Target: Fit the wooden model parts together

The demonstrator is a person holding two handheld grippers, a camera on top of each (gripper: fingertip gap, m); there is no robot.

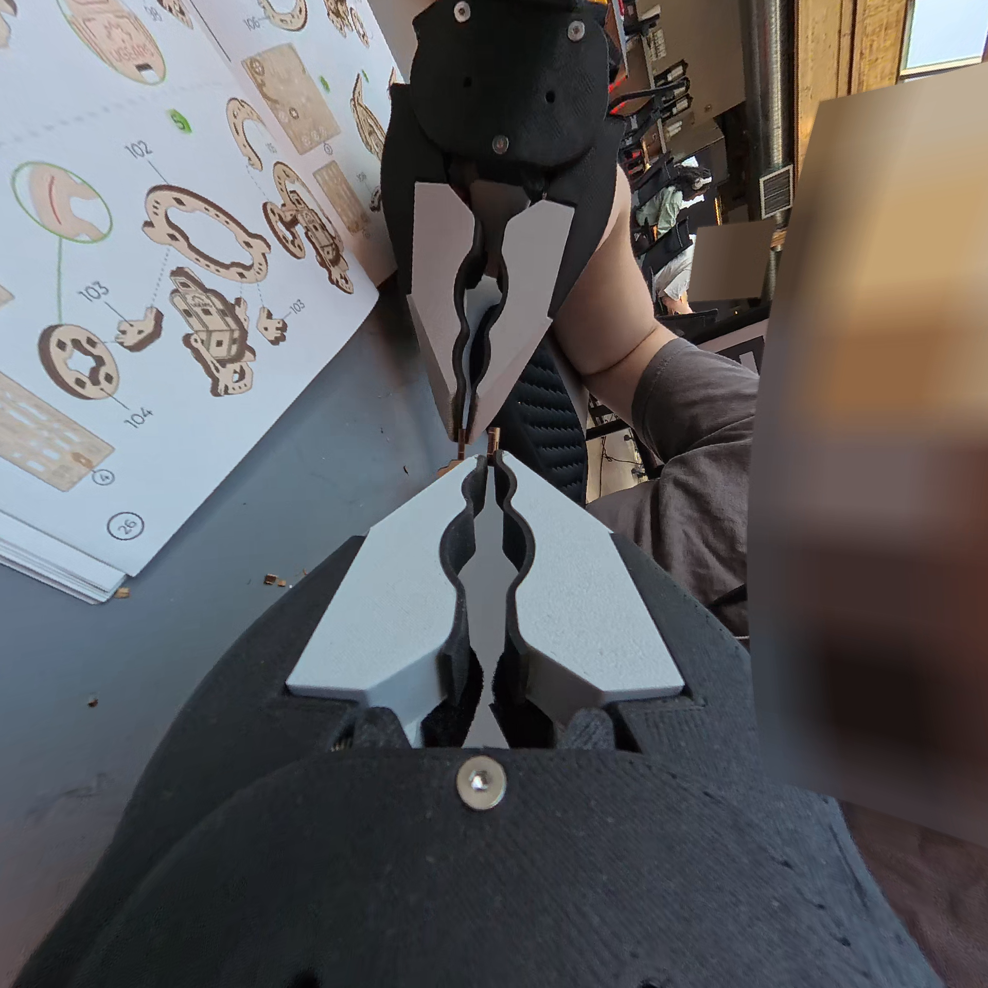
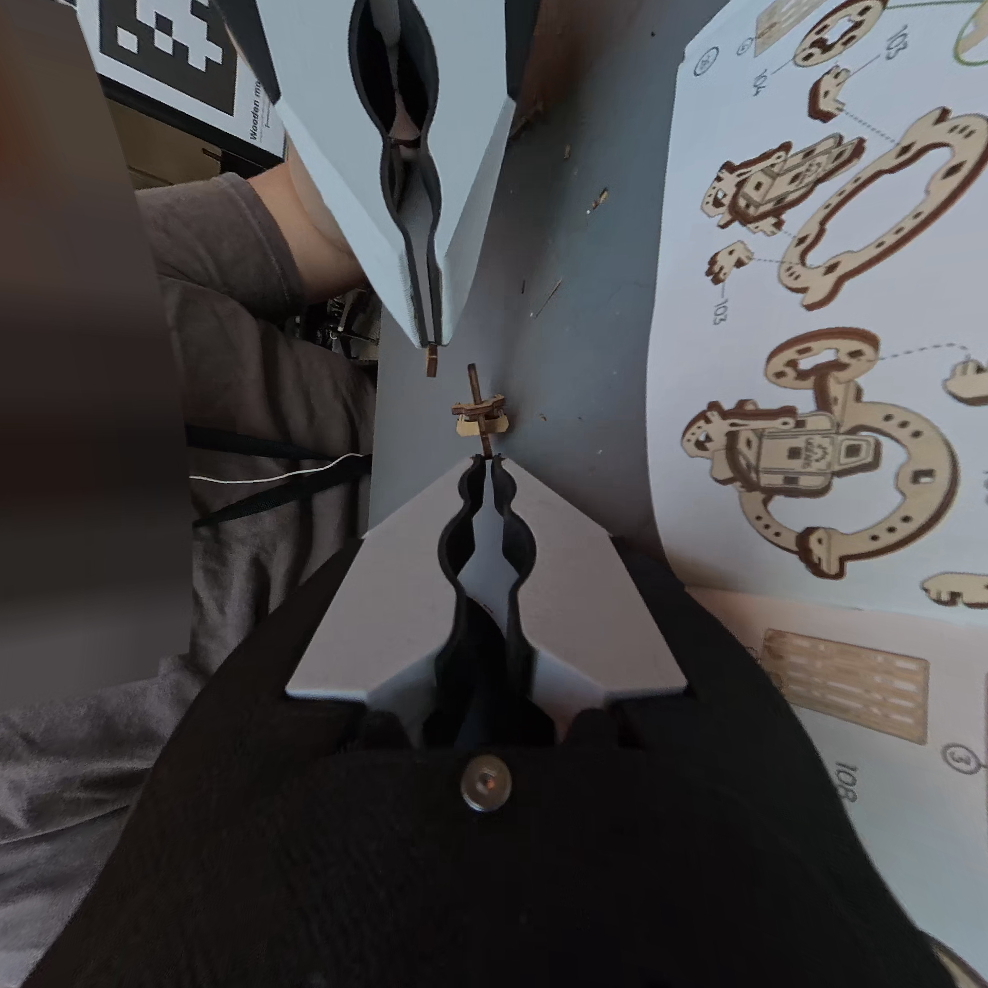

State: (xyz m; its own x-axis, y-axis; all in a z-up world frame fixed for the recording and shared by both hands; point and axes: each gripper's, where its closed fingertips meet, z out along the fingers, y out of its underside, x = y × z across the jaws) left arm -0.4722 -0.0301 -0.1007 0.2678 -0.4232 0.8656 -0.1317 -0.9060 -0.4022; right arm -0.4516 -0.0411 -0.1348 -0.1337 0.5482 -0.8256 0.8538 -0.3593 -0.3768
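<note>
In the left wrist view my left gripper [image 1: 491,461] is shut on a small flat wooden piece [image 1: 494,439] that sticks out past its tips. The right gripper [image 1: 463,427] reaches in from above, tip to tip with it, with thin wood [image 1: 461,446] in its pads. In the right wrist view my right gripper [image 2: 487,458] is shut on the thin stem of a small wooden assembly [image 2: 478,417], a stick with cross pieces fitted on it. The left gripper [image 2: 431,342] hangs above with its small piece [image 2: 431,366] just left of the stick's top end, a small gap between them.
An open instruction booklet [image 1: 160,267] lies on the grey table [image 1: 267,534] and also shows in the right wrist view [image 2: 802,374]. Wood crumbs [image 1: 273,579] lie near its corner. A person's arm [image 1: 615,321] and a black-and-white marker card [image 2: 166,53] are close by. The gap from one gripper's tips to the other's is roughly 5 cm.
</note>
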